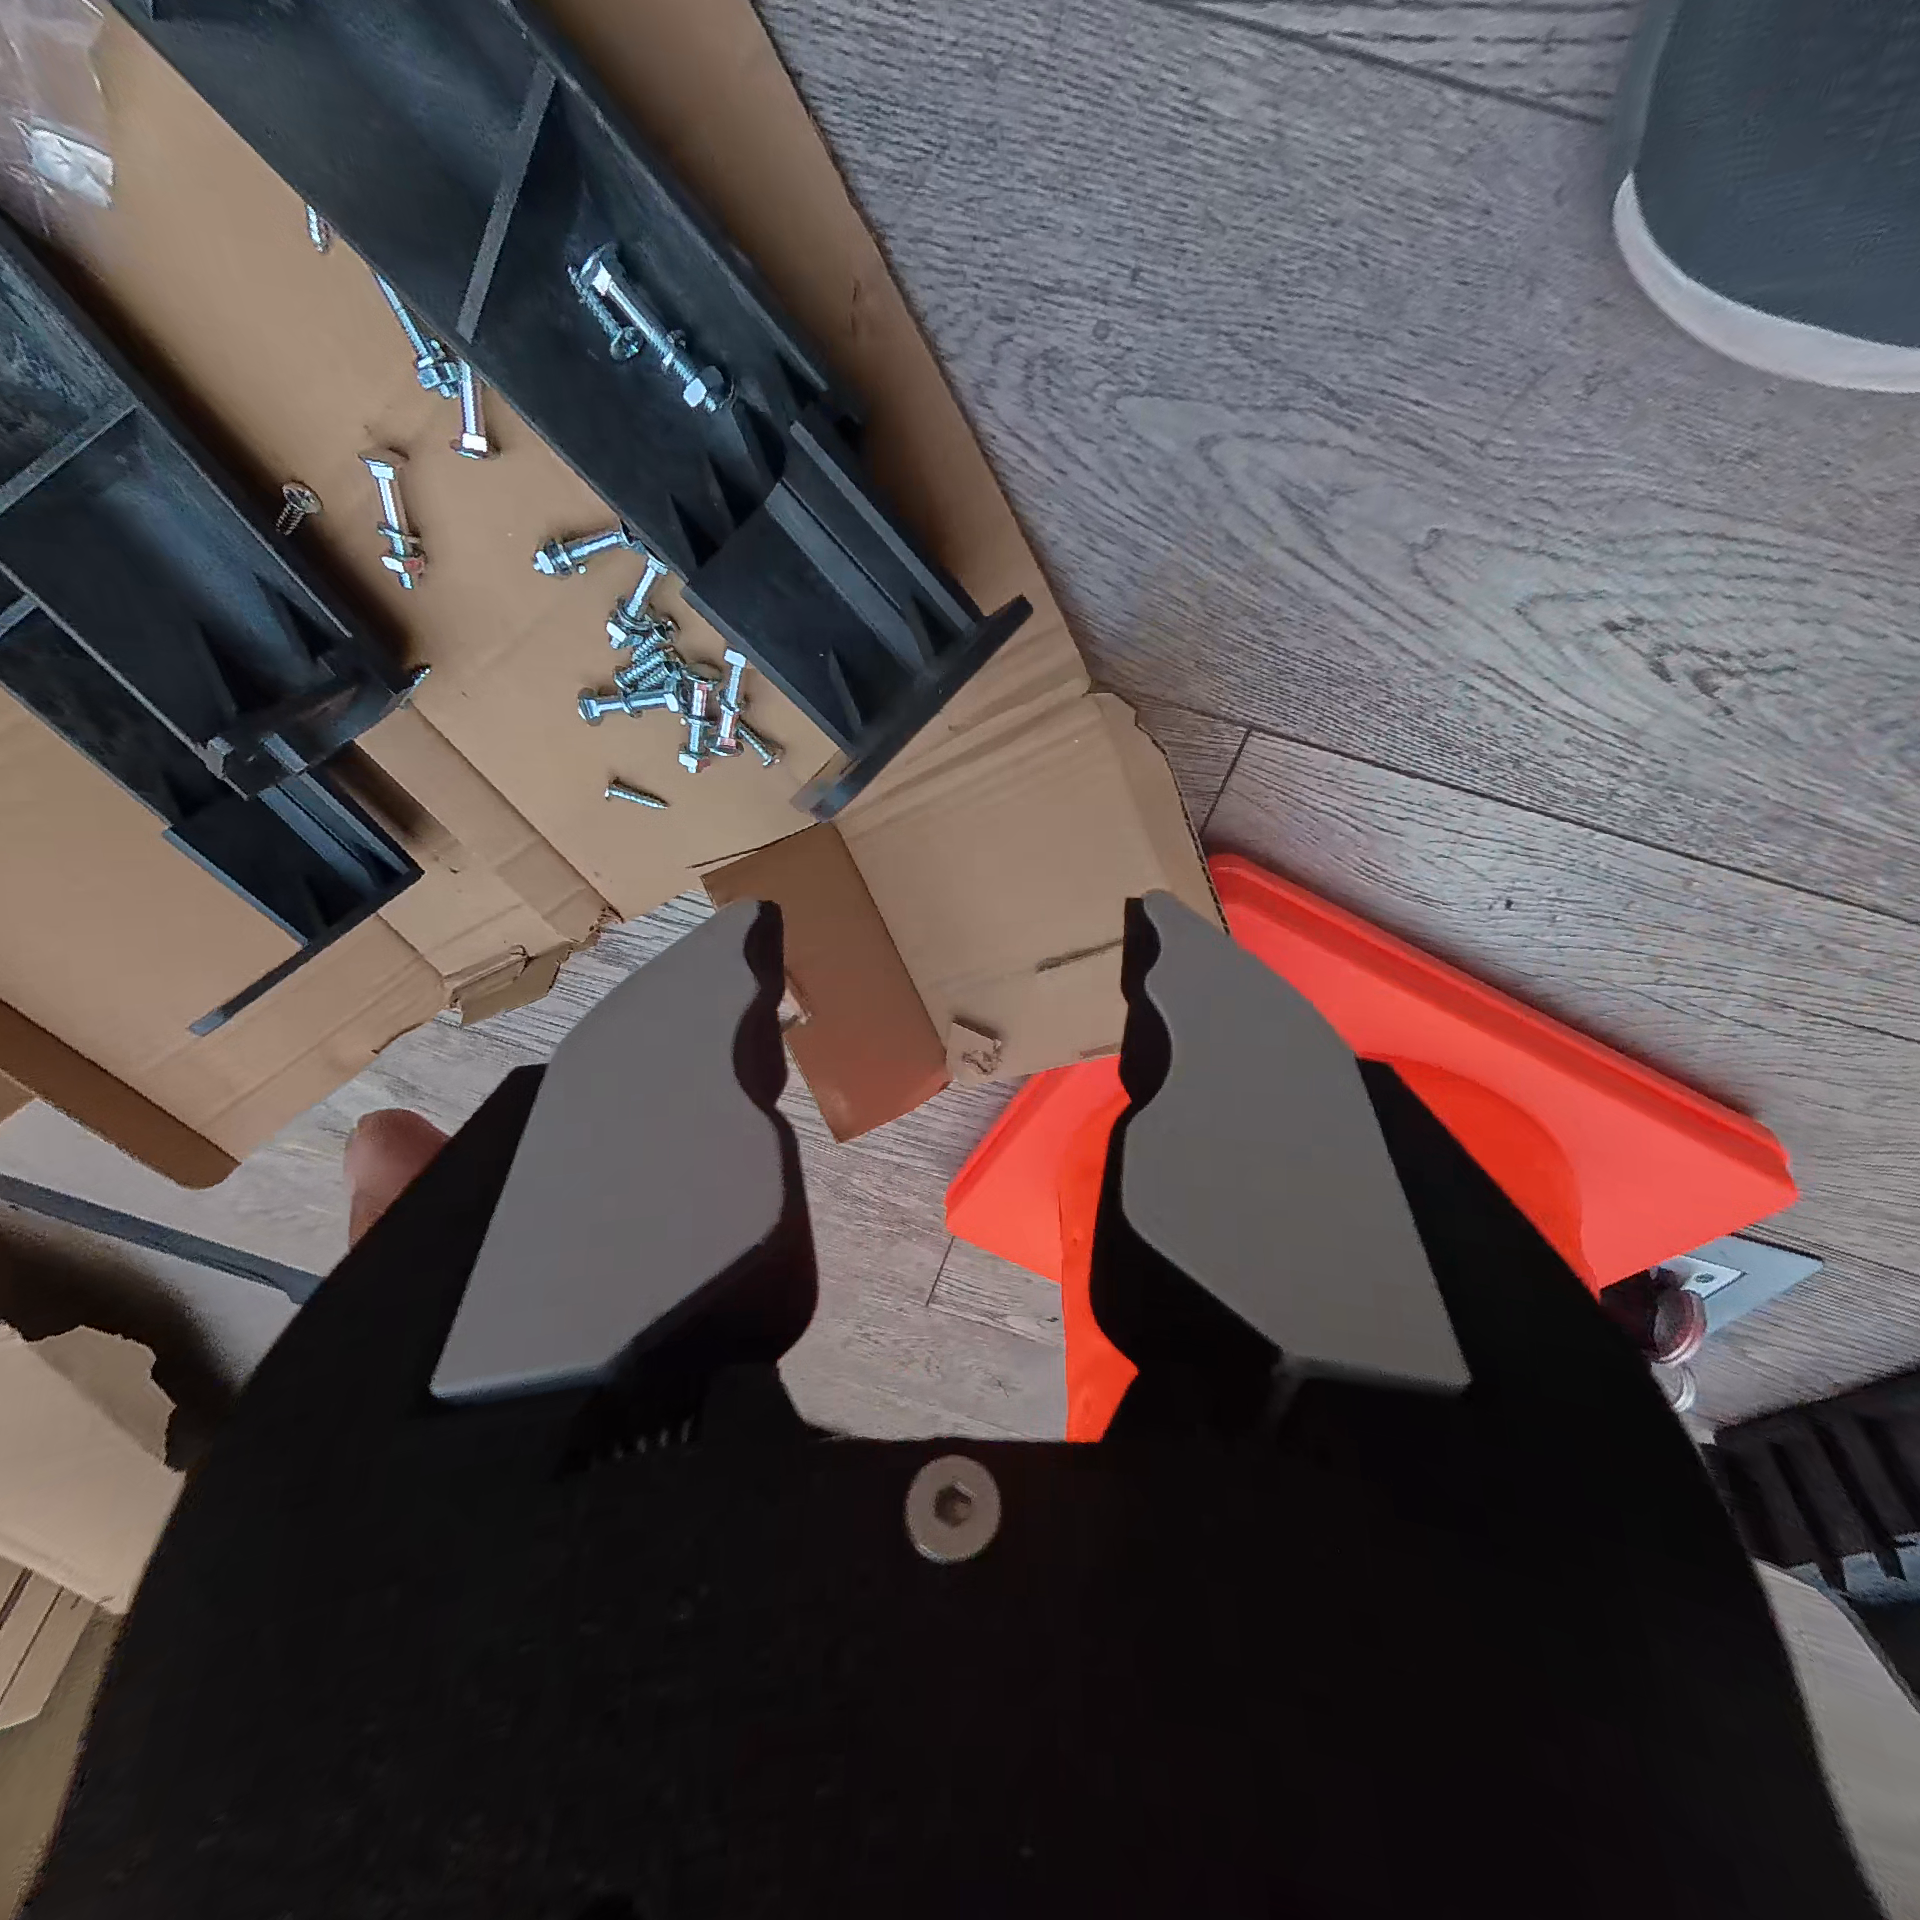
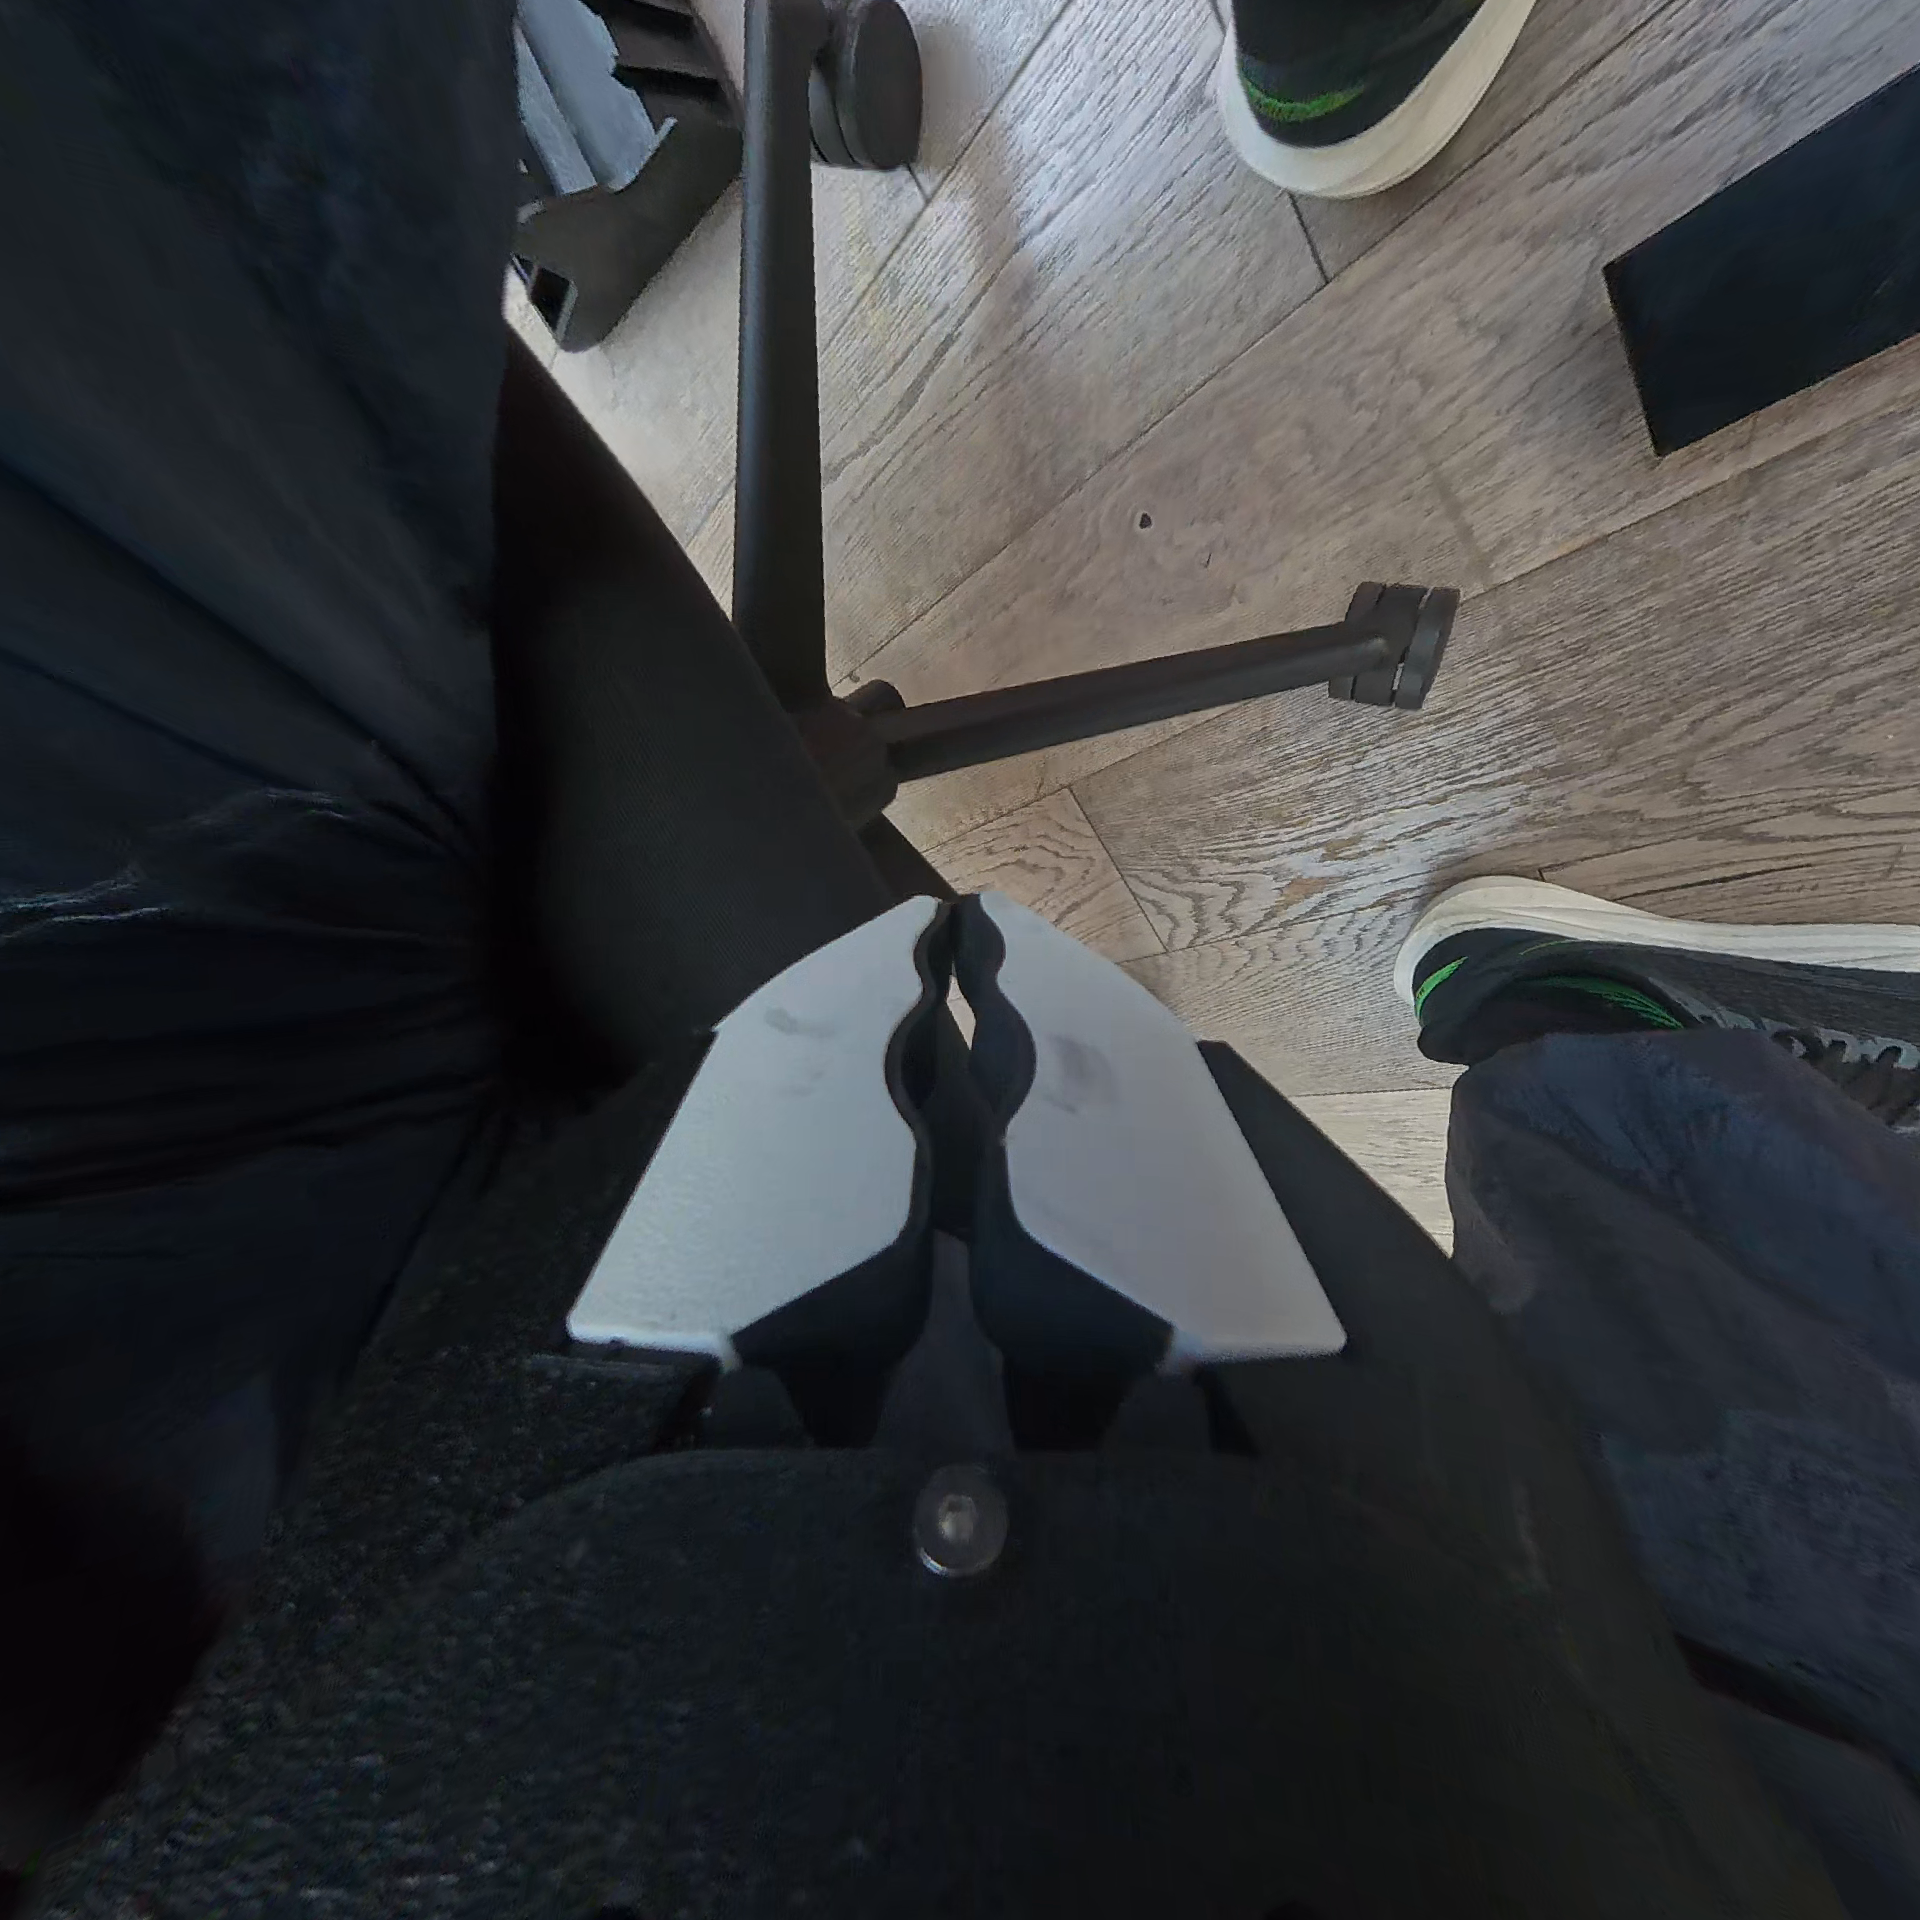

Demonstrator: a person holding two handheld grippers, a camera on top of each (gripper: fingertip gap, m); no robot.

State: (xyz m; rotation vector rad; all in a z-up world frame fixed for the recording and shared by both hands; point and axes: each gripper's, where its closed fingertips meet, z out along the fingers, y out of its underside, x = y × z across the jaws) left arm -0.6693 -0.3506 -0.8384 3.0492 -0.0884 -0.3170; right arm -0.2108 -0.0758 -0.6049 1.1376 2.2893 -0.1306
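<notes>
1. While its two grey fingers stand wide apart with nothing between them, the left tool (image 1: 951, 925) hangs over the torn edge of a flattened brown cardboard sheet (image 1: 997, 862) lying on the grey wood-grain floor (image 1: 1403, 468).
2. Just beside that tool's right finger, a bright orange plastic tray (image 1: 1507, 1091) with a raised rim lies on the floor, partly under the cardboard's corner.
3. Farther along the cardboard lies a loose cluster of silver bolts and screws (image 1: 675, 686), between two long black ribbed plastic frame pieces (image 1: 779, 499) that rest on the sheet.
4. One long silver bolt with a nut (image 1: 649, 327) sits inside the nearer frame piece.
5. A dark shoe with a white sole (image 1: 1766, 208) shows at the upper right of the left wrist view.
6. The right tool (image 2: 954, 909) is closed, its white fingers meeting at the tips on nothing.
7. It sits well apart from the cardboard, over a black fabric chair seat (image 2: 644, 727), near the black chair base with castors (image 2: 1143, 696) and dark trouser cloth (image 2: 208, 520).
</notes>
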